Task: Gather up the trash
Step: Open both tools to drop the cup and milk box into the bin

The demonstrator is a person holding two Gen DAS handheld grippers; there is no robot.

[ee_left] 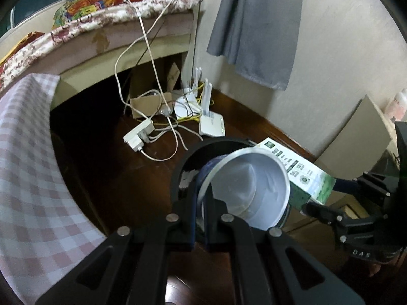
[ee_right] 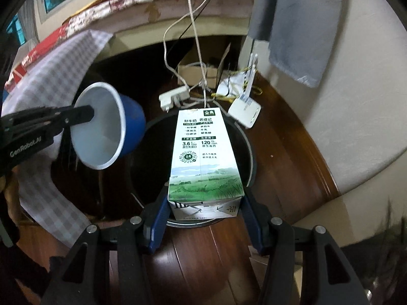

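My left gripper (ee_left: 202,200) is shut on the rim of a blue paper cup (ee_left: 249,185) with a white inside, held tilted over a round black trash bin (ee_left: 183,162). The cup (ee_right: 101,129) and the left gripper (ee_right: 89,113) also show in the right wrist view. My right gripper (ee_right: 203,203) is shut on a white and green milk carton (ee_right: 203,157), held lengthwise over the bin (ee_right: 250,162). The carton (ee_left: 300,170) and the right gripper (ee_left: 320,203) show at the right of the left wrist view.
A power strip (ee_left: 138,134), tangled cables (ee_left: 162,106), a white router (ee_left: 212,124) and a cardboard box (ee_left: 145,104) lie on the dark wood floor behind the bin. A bed with a checked cloth (ee_left: 28,165) is on the left. A grey cloth (ee_left: 257,25) hangs on the wall.
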